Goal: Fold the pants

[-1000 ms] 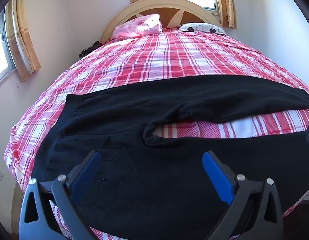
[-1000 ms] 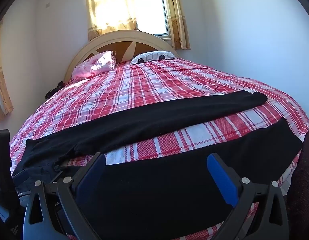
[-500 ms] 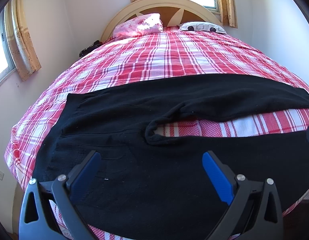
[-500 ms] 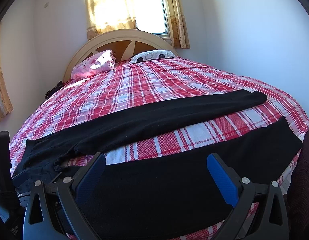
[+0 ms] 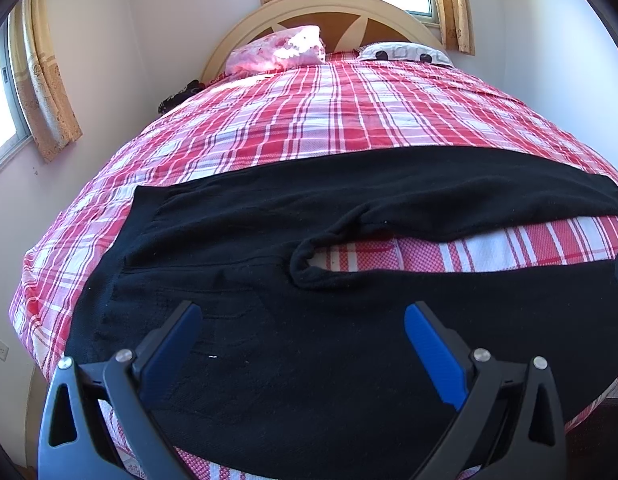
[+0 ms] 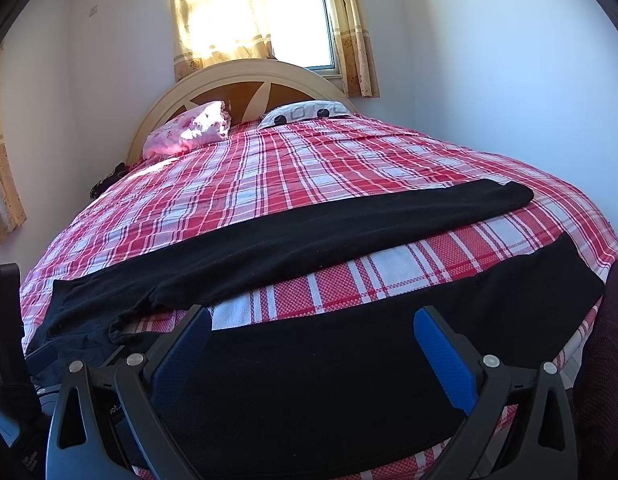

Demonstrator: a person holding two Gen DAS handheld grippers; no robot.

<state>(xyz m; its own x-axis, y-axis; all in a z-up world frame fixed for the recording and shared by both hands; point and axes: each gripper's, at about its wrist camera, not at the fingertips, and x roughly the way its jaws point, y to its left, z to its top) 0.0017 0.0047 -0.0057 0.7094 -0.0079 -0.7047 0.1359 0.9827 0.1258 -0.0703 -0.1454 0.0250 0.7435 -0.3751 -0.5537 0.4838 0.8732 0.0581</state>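
In the left wrist view, our left claw (image 5: 303, 322) hangs apart above the waist end of the black pants (image 5: 309, 360), spread flat across the near bed (image 5: 329, 120). In the right wrist view, our right claw (image 6: 313, 326) gapes over the near leg; no writing is legible.

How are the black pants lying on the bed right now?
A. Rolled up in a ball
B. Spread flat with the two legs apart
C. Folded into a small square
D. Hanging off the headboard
B: the black pants lie spread flat on the plaid bedspread, with a strip of plaid showing between the two legs.
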